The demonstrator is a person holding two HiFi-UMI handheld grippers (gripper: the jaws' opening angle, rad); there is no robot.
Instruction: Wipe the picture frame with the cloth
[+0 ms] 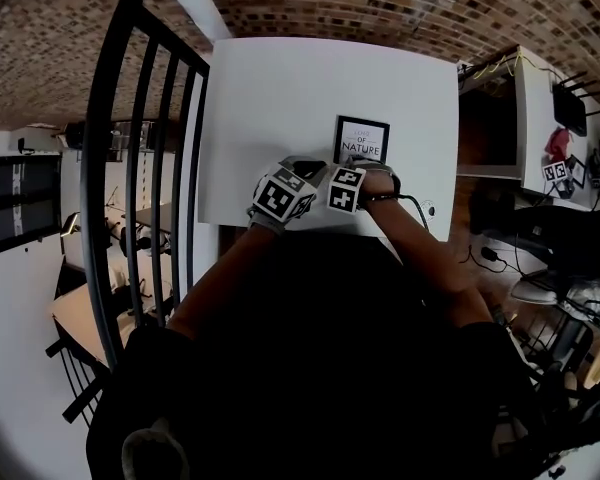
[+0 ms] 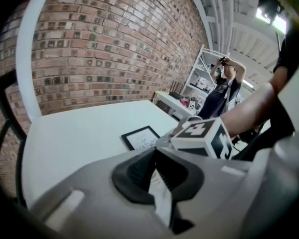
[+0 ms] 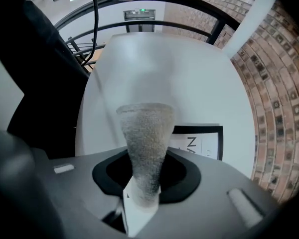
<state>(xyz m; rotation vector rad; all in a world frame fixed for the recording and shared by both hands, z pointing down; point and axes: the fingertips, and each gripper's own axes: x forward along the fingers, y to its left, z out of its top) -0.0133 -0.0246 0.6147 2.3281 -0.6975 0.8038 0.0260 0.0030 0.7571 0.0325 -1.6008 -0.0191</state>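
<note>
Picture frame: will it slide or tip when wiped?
The picture frame lies flat on the table, so tipping seems unlikely. The table looks smooth and the frame thin, probably light, so it may slide under wiping unless held.

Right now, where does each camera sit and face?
Head view: on the head, steeply down at the white table; left forearm and right forearm show.
Left gripper view: on the left hand-held gripper, shut, facing the brick wall; right forearm shows.
Right gripper view: on the right hand-held gripper, clamping the cloth, facing the railing.
All three show the picture frame.
</note>
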